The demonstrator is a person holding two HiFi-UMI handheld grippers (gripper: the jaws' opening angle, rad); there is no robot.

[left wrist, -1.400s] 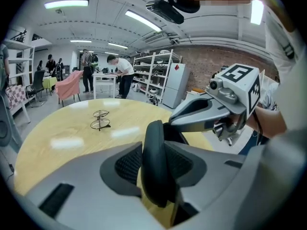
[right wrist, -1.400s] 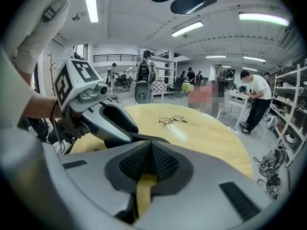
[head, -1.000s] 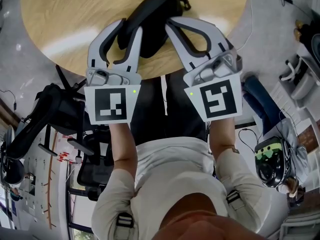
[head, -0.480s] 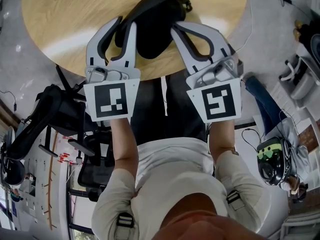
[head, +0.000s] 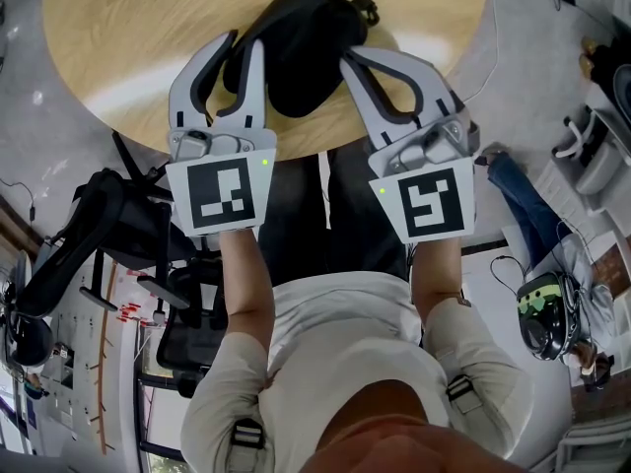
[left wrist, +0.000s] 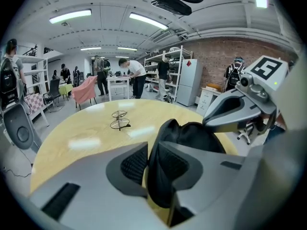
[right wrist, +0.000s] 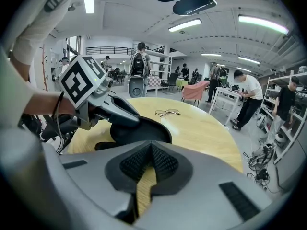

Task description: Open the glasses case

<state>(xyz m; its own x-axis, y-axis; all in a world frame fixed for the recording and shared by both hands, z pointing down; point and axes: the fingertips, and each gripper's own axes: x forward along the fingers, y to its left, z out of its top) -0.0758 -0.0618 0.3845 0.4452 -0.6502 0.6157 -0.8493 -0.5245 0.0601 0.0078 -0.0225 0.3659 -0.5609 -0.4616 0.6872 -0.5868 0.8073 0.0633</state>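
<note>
Clamping the glasses case [left wrist: 192, 135] rim, the left claw [left wrist: 152, 164] is shown with jaws just narrowed from the earlier wider gap. Right claw [right wrist: 151, 150] is recorded shut, empty, beside the case.

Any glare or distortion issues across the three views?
Head view: white glare streak on the table; black glasses case lacks detail. Left gripper view: heavy fisheye bending, lamp reflections on the table. Right gripper view: same bending, dark vignette corners, glasses small but sharp.
</note>
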